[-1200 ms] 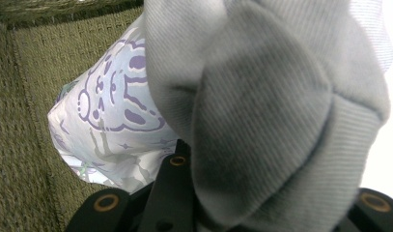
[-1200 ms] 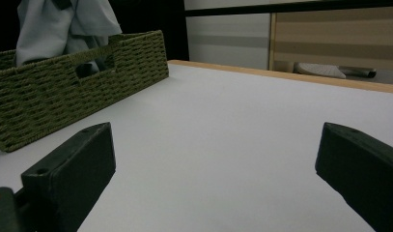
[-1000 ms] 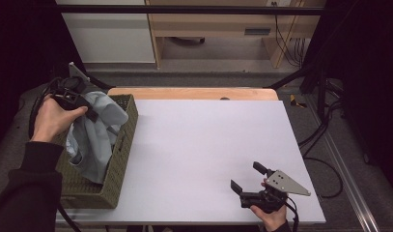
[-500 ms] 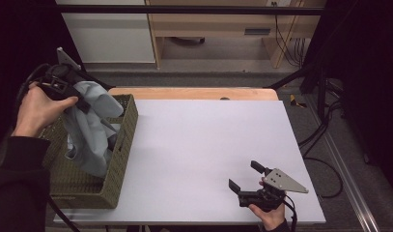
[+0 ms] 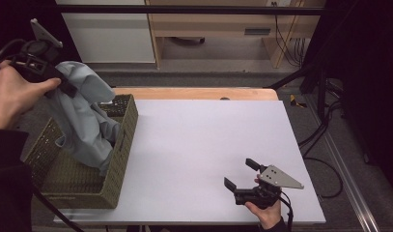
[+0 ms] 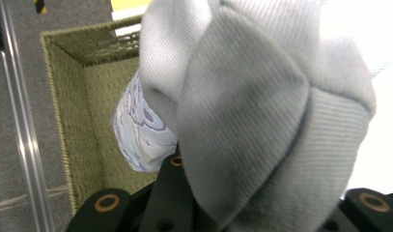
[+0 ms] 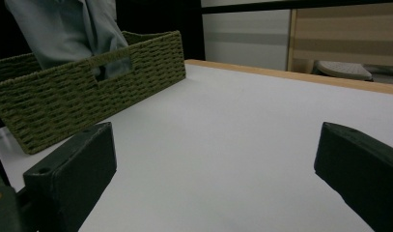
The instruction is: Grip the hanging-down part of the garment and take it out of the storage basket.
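Left claw (image 5: 63, 86) was raised above the far left corner of the bench (image 5: 194, 145), held in the person's left hand (image 5: 15, 92), and was clenched on a bunch of pale grey-blue garment (image 5: 85, 121). The garment hung down from the claw in a long drape; its lower part reached into the woven olive basket (image 5: 119, 159), while its upper part was well clear of the basket rim. In the left gripper view the ribbed grey cloth (image 6: 261, 121) was gathered between the jaws and covered most of the gap. A second fabric, white with a blue-violet print (image 6: 141, 130), showed just beside the grey cloth and above the basket floor (image 6: 88, 121); whether it belonged to the same garment could not be told.

The basket sat on the left edge of the bench, long side running away from the person, with a handle slot in its near wall visible in the right gripper view (image 7: 112, 67).

Right claw (image 5: 240, 175) rested low at the near right part of the bench, held in the right hand (image 5: 264, 212), well apart from the basket. Its jaws were spread wide with nothing between them; the right gripper view showed bare white bench surface (image 7: 223, 145) across the gap.
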The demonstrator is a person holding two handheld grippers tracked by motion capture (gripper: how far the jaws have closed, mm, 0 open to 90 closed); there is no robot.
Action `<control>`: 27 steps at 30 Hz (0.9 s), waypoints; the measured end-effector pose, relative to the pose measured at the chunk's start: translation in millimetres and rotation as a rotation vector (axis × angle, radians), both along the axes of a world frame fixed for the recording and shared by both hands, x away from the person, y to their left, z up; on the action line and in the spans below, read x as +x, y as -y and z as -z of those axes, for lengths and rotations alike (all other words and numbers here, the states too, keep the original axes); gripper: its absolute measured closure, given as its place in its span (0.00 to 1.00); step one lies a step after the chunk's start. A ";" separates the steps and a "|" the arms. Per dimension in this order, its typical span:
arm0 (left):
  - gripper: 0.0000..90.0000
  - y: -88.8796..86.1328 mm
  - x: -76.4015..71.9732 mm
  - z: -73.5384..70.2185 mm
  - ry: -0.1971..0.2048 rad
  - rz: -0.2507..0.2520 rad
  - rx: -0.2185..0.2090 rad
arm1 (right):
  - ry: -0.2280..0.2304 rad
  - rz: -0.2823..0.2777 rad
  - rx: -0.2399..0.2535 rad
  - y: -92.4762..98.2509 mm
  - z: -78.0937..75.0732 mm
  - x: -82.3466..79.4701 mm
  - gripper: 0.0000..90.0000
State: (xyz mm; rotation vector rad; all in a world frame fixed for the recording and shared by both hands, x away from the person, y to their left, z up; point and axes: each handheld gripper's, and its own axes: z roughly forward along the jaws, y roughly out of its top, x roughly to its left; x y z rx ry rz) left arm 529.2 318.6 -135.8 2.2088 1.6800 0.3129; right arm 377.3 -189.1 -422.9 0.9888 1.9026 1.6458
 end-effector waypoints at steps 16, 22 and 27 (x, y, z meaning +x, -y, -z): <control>0.89 13.0 -14.3 -43.0 0.058 0.011 0.023 | 0.021 -0.153 0.014 -67.1 -26.0 25.2 0.02; 0.89 16.5 -15.3 -49.4 0.068 0.012 0.034 | 0.015 -0.211 0.023 -99.5 -31.2 39.3 0.02; 0.89 16.1 -15.2 -52.5 0.069 0.013 0.037 | 0.015 -0.237 0.029 -123.8 -33.7 48.7 0.02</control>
